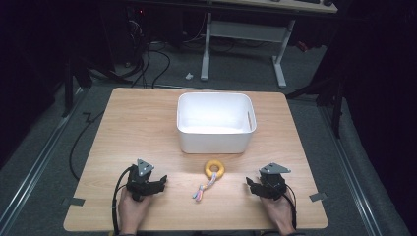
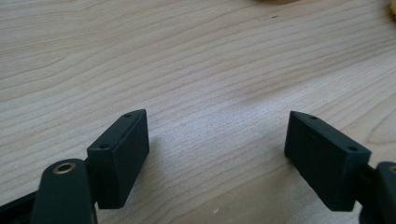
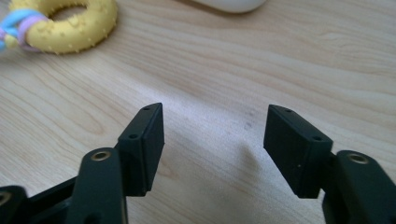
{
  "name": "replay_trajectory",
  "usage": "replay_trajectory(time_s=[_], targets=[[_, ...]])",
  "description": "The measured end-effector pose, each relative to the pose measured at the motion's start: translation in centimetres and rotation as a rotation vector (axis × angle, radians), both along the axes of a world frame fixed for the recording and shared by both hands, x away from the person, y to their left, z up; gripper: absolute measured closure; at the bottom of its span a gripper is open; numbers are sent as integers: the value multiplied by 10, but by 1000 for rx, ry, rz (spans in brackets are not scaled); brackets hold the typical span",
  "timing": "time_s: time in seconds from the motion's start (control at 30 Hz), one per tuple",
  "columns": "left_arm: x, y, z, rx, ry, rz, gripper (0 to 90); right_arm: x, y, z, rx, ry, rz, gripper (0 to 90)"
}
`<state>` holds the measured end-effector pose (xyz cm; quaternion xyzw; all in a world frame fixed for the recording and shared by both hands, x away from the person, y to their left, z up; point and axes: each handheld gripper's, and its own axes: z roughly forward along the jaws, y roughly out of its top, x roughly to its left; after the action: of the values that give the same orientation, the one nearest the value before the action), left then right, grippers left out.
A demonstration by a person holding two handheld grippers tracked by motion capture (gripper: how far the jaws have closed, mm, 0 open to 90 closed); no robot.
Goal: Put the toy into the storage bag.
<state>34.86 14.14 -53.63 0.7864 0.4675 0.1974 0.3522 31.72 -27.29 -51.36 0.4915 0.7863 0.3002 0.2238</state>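
A yellow knobbly ring toy (image 1: pixel 214 168) with a braided pastel rope tail (image 1: pixel 202 190) lies on the wooden table (image 1: pixel 137 123), just in front of a white plastic bin (image 1: pixel 215 122). My left gripper (image 1: pixel 161 181) rests on the table to the left of the toy, jaws wide apart over bare wood (image 2: pixel 215 135). To the right of the toy sits my right gripper (image 1: pixel 248 184), its jaws partly spread with nothing between them (image 3: pixel 214 135). The right gripper view has the ring (image 3: pixel 65 23) at its upper left.
The bin stands in the middle of the table, toward the far edge. Beyond the table are a white desk frame (image 1: pixel 241 44) and cables (image 1: pixel 147 64) on the grey floor. Tape tabs mark the table's front corners.
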Motion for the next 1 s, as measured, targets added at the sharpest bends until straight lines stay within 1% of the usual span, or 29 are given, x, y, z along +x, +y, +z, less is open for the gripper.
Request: replay_trajectory(time_s=[0.07,0.1,0.13,0.17,0.23,0.27,0.3,0.37,0.4,0.47,0.5,0.53,0.57,0.6,0.63,0.73,0.77,0.8,0.83,0.87,0.93,0.97,1.0], targets=[[0,0,0,0,0,0,223,0,1,4,8,-8,12,439],[0,0,0,1,0,0,223,-1,4,7,1,-23,19,463],[0,0,0,1,0,0,223,-1,4,7,1,-23,19,463],[0,0,0,0,0,0,223,-1,5,9,14,-28,23,473],[0,0,0,1,0,0,223,-1,6,9,17,-29,27,476],[0,0,0,0,0,0,223,-2,8,10,31,-26,32,490],[0,0,0,0,0,1,223,-2,8,10,31,-26,32,490],[0,0,0,1,0,0,223,0,12,12,36,-13,55,505],[0,0,0,1,0,0,223,0,13,13,40,-10,54,507],[0,0,0,0,0,0,223,0,14,15,42,-15,60,511],[0,0,0,0,0,0,223,1,17,18,57,-22,64,516],[0,0,0,0,0,0,223,1,17,18,57,-22,64,516],[0,0,0,1,0,0,223,2,20,21,74,-22,71,520],[0,0,0,1,0,0,223,2,20,21,74,-22,71,520],[0,0,0,0,0,0,223,4,24,24,76,-27,88,532],[0,0,0,0,0,0,223,5,28,25,67,-26,102,542],[0,0,0,1,0,0,223,8,34,26,63,-14,118,550],[0,0,0,1,0,0,223,8,34,26,63,-14,118,550],[0,0,0,1,0,0,223,10,37,26,57,-14,131,552],[1,0,0,0,0,2,223,12,42,28,57,-8,139,555],[1,0,0,0,0,2,223,13,44,29,63,-6,144,556],[1,0,0,0,0,2,223,15,50,32,73,-4,153,557],[1,0,0,0,0,2,223,15,50,32,73,-4,153,557]])
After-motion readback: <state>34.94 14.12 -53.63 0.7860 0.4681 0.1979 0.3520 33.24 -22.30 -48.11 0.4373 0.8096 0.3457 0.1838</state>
